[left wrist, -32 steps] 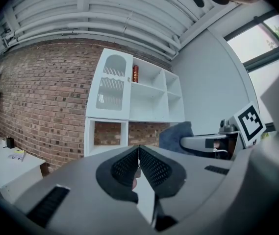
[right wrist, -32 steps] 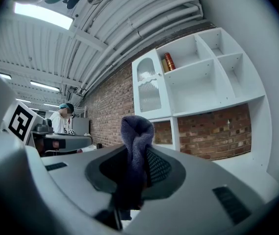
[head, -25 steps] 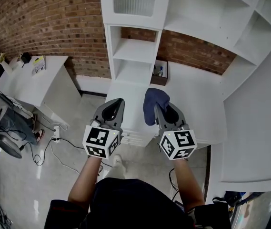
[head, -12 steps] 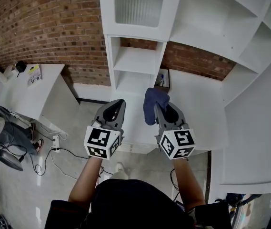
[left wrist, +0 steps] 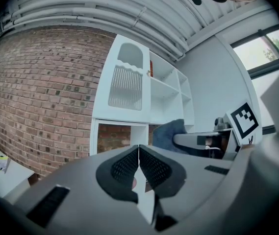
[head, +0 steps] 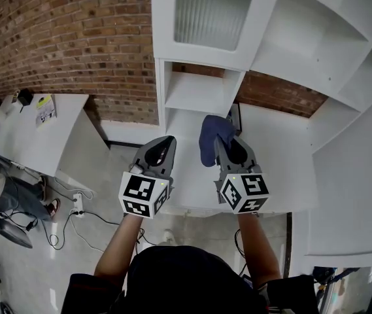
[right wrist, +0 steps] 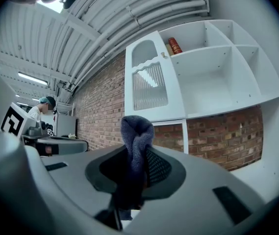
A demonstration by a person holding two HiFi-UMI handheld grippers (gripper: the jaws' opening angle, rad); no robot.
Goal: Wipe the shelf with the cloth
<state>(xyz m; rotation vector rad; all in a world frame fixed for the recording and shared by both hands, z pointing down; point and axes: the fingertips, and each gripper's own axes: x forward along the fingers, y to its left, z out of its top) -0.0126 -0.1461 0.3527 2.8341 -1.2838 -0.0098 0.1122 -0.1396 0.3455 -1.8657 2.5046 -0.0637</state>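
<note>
Two grippers are held side by side before the white shelf [head: 199,91], whose top is cut off. The left gripper [head: 165,142] is seen empty, fingers pressed together. The blue cloth [head: 210,139] is pinched in the right gripper [head: 222,144] above the desk [head: 284,156], its lower end hidden between the fingers.

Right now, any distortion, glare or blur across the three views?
Head view: evenly lit, sharp, but the shelf edges bow from the wide lens. Left gripper view: strong fisheye with black corners; the window at right is washed out. Right gripper view: same fisheye and black corners; the cloth close to the lens looks slightly soft, the shelf behind is crisp.
</note>
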